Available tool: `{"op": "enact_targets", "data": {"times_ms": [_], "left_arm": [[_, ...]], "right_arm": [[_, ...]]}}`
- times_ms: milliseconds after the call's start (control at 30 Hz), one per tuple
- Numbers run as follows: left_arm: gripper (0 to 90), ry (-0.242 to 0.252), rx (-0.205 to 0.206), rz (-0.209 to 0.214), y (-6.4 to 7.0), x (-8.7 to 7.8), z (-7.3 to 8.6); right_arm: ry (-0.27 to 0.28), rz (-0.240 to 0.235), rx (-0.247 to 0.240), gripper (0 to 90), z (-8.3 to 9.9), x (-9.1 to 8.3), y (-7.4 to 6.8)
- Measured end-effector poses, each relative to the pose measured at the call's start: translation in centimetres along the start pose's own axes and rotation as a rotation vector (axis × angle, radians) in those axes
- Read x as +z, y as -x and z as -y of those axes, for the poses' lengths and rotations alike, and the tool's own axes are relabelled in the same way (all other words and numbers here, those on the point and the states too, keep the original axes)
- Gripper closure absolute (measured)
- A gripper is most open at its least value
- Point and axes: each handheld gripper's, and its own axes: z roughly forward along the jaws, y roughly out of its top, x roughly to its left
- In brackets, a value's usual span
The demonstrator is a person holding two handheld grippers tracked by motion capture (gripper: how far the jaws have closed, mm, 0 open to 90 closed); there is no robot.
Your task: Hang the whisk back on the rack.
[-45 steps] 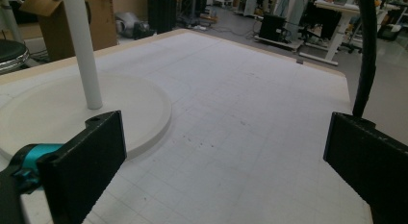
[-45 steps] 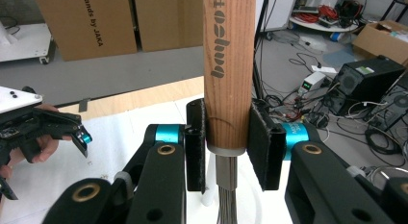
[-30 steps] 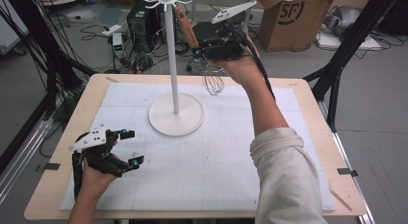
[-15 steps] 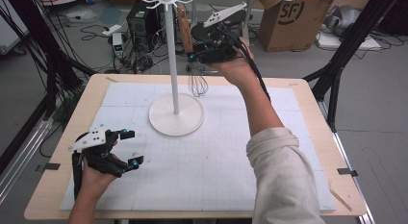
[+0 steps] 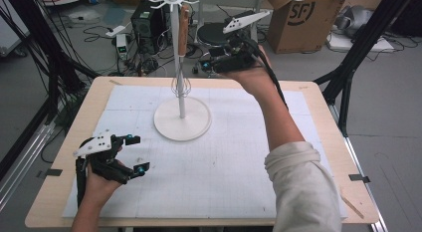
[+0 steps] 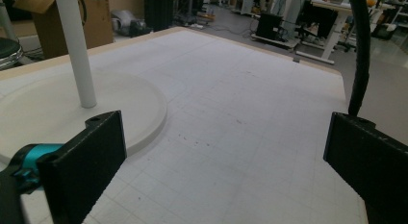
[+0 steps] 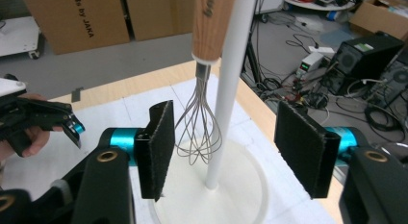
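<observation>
- A whisk (image 5: 182, 53) with a wooden handle is hanging from one of the hooks at the top of a white stand (image 5: 182, 123), its wire end dangling just beside the pole, above the round base.
- In the right gripper view the whisk (image 7: 204, 89) is hanging straight down with its wires next to the pole of the stand (image 7: 230, 89); whether wire and pole are touching, I cannot tell.
- The right gripper (image 5: 205, 67) is being held up in the air beside the stand, level with the lower part of the whisk, and its jaws are standing wide apart with nothing between the pads.
- From its own camera, the right gripper (image 7: 231, 147) is facing the whisk and pole, which are sitting in the gap between the jaws but farther off, not touched by either pad.
- The left gripper (image 5: 137, 153) is resting low near the front left part of the table (image 5: 318, 100), well apart from the stand, and its jaws are also spread wide and holding nothing.
- In the left gripper view the gripper (image 6: 221, 152) is pointing across the white gridded mat (image 6: 240, 89), with the base of the stand (image 6: 62, 113) lying just beyond the left jaw.
</observation>
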Motion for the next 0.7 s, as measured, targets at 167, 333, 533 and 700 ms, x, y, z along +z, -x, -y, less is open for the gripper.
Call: {"op": "enact_targets", "data": {"times_ms": [167,333,533,700], "left_arm": [[1.7,-0.010,0.000,0.004,0.0,0.2,0.1],[1.7,-0.019,0.002,0.004,0.1,0.4,0.2],[1.7,-0.022,0.003,0.003,0.1,0.5,0.2],[1.7,-0.024,0.001,0.005,0.1,0.6,0.2]], "right_arm": [[0.003,0.009,0.021,28.7,1.5,-1.2,0.3],[0.030,-0.010,0.038,23.8,2.9,-2.5,0.4],[0.030,-0.014,0.060,17.6,4.7,-4.2,0.3],[0.033,-0.031,0.072,15.1,5.9,-5.0,0.3]]}}
